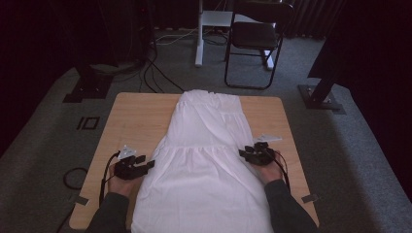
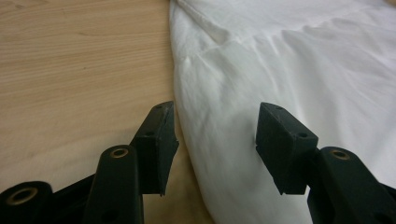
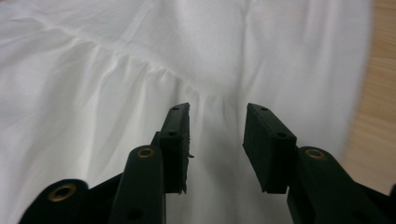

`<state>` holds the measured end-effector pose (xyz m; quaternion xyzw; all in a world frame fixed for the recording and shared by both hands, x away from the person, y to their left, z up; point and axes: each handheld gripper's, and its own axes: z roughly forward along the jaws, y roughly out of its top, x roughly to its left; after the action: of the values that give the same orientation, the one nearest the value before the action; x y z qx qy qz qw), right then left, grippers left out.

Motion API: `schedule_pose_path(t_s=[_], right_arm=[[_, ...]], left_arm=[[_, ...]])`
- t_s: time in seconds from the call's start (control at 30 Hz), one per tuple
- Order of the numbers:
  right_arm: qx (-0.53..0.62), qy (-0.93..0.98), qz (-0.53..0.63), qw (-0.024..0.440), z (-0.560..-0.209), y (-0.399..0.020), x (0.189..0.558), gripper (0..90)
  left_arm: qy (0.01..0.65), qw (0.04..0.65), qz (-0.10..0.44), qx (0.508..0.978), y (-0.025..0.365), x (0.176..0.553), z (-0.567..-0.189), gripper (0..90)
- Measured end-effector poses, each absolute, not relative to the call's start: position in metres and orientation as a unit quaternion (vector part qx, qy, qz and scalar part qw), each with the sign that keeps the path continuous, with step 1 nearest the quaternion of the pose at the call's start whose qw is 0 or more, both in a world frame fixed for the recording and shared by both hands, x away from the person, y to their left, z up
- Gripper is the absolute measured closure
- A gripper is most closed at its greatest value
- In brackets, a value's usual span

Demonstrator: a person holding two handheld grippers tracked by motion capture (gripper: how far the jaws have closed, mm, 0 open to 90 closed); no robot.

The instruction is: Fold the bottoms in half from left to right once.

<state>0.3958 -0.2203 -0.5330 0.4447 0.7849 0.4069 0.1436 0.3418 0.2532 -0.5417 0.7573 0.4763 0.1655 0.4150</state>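
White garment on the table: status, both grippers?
Left gripper open, fingers straddling the white garment edge. Right gripper open over the cloth, nothing pinched. Garment flat on the wooden table. Nothing in the way.

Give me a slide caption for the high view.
Two open grippers, left gripper and right gripper, flank a white garment on the table.

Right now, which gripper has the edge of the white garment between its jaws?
The left gripper: the white garment edge runs between its open jaws, with bare table beside it. The right gripper is over cloth, inside the edge.
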Motion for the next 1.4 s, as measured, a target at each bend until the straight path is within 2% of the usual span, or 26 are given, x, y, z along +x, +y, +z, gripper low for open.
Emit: schedule_pose_path(t_s=[0.17, 0.27, 0.3, 0.47, 0.5, 0.53, 0.6, 0.7, 0.83, 1.03, 1.3, 1.4], right_arm=[[0.459, 0.793, 0.379, 0.129, -0.546, -0.2, 0.422, 58.1], [0.454, 0.807, 0.356, 0.127, -0.55, -0.195, 0.425, 86.9], [0.453, 0.807, 0.354, 0.134, -0.547, -0.195, 0.423, 88.1], [0.44, 0.769, 0.406, 0.224, -0.502, -0.214, 0.402, 88.7], [0.44, 0.769, 0.406, 0.224, -0.502, -0.214, 0.402, 88.7], [0.452, 0.748, 0.413, 0.257, -0.486, -0.23, 0.398, 88.7], [0.463, 0.75, 0.386, 0.273, -0.488, -0.238, 0.402, 88.6], [0.49, 0.759, 0.345, 0.252, -0.517, -0.247, 0.415, 88.6], [0.521, 0.761, 0.321, 0.216, -0.552, -0.251, 0.426, 88.6], [0.528, 0.76, 0.32, 0.205, -0.553, -0.252, 0.428, 88.3], [0.534, 0.752, 0.336, 0.19, -0.554, -0.257, 0.429, 88.0], [0.533, 0.752, 0.338, 0.19, -0.555, -0.257, 0.429, 88.0]], left_arm=[[0.469, 0.407, 0.162, 0.766, 0.243, 0.352, -0.544, 45.0], [0.466, 0.408, 0.158, 0.769, 0.238, 0.353, -0.546, 44.1], [0.465, 0.407, 0.157, 0.77, 0.237, 0.353, -0.546, 43.9], [0.459, 0.39, 0.157, 0.782, 0.231, 0.352, -0.55, 43.3], [0.459, 0.39, 0.157, 0.782, 0.231, 0.352, -0.55, 43.3], [0.456, 0.38, 0.155, 0.79, 0.227, 0.352, -0.553, 43.3], [0.449, 0.373, 0.16, 0.796, 0.223, 0.35, -0.556, 42.9], [0.448, 0.38, 0.155, 0.794, 0.221, 0.351, -0.555, 42.4], [0.454, 0.392, 0.177, 0.78, 0.224, 0.359, -0.541, 39.0], [0.456, 0.394, 0.195, 0.774, 0.207, 0.394, -0.518, 37.0], [0.467, 0.357, 0.158, 0.793, 0.178, 0.435, -0.538, 37.2], [0.47, 0.356, 0.141, 0.795, 0.177, 0.439, -0.544, 44.3]])
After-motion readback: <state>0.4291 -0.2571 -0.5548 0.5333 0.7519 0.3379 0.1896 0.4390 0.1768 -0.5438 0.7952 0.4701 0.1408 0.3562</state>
